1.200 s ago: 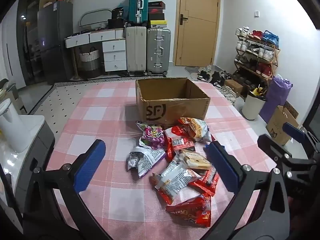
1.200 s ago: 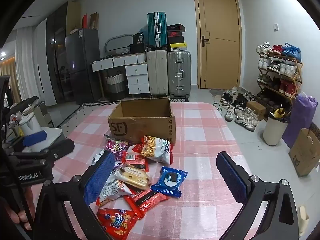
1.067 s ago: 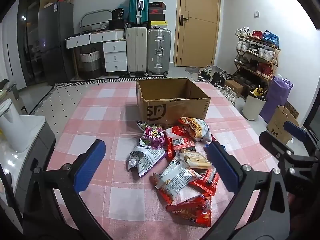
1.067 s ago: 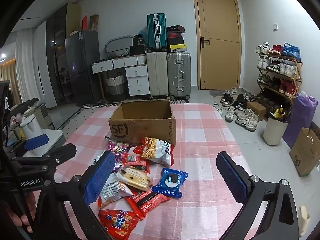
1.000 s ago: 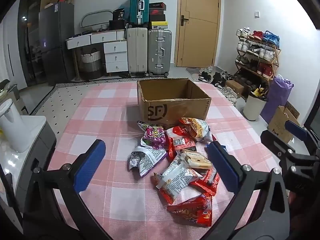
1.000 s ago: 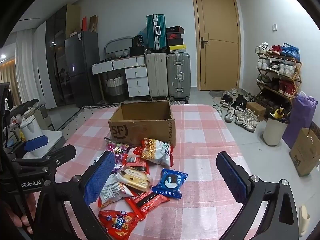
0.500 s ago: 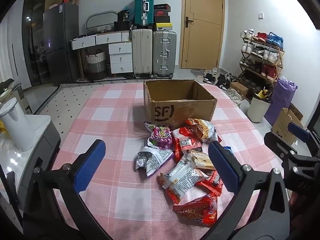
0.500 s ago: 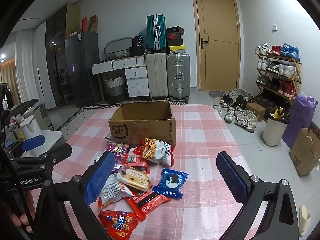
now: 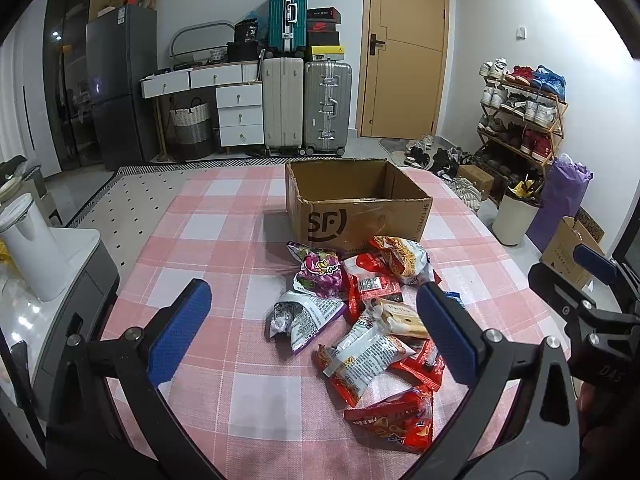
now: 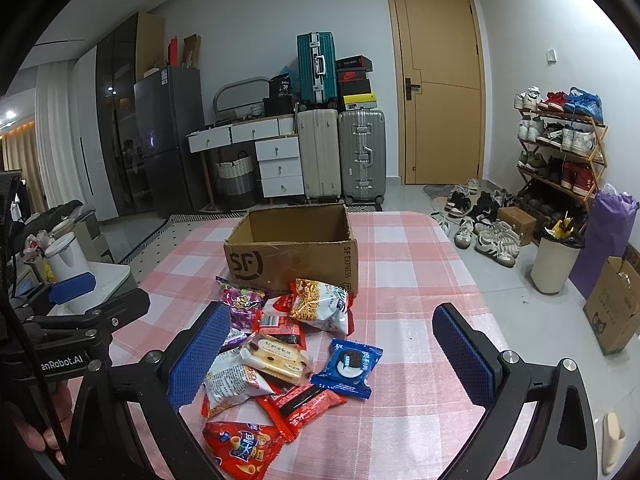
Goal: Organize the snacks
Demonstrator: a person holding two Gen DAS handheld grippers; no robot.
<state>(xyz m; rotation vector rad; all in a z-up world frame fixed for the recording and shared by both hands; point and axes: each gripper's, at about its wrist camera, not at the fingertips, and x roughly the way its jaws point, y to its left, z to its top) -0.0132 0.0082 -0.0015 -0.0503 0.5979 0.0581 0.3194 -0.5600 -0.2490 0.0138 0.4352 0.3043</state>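
Observation:
An open brown cardboard box [image 9: 362,212] [image 10: 292,258] stands on the pink checked tablecloth [image 9: 224,240] [image 10: 412,280]. Several snack packets lie in a heap in front of it: a purple bag [image 9: 320,270] [image 10: 242,304], a noodle bag [image 9: 402,258] [image 10: 322,304], a beige cake bar [image 10: 278,356], a blue cookie pack [image 10: 348,362], and a red chip bag [image 9: 394,418] [image 10: 242,452]. My left gripper [image 9: 314,334] is open and empty above the near side of the heap. My right gripper [image 10: 330,358] is open and empty, also above the heap's near side.
A white kettle [image 9: 30,246] [image 10: 68,266] stands on a side unit left of the table. Suitcases [image 9: 304,104], a drawer unit [image 9: 238,114] and a door [image 9: 402,50] are behind. A shoe rack [image 10: 560,152], bin [image 10: 554,264] and boxes stand on the floor at right.
Both grippers have drifted slightly; the box and heap sit a little further right in the left wrist view. Nothing on the table has moved. Both grippers stay open.

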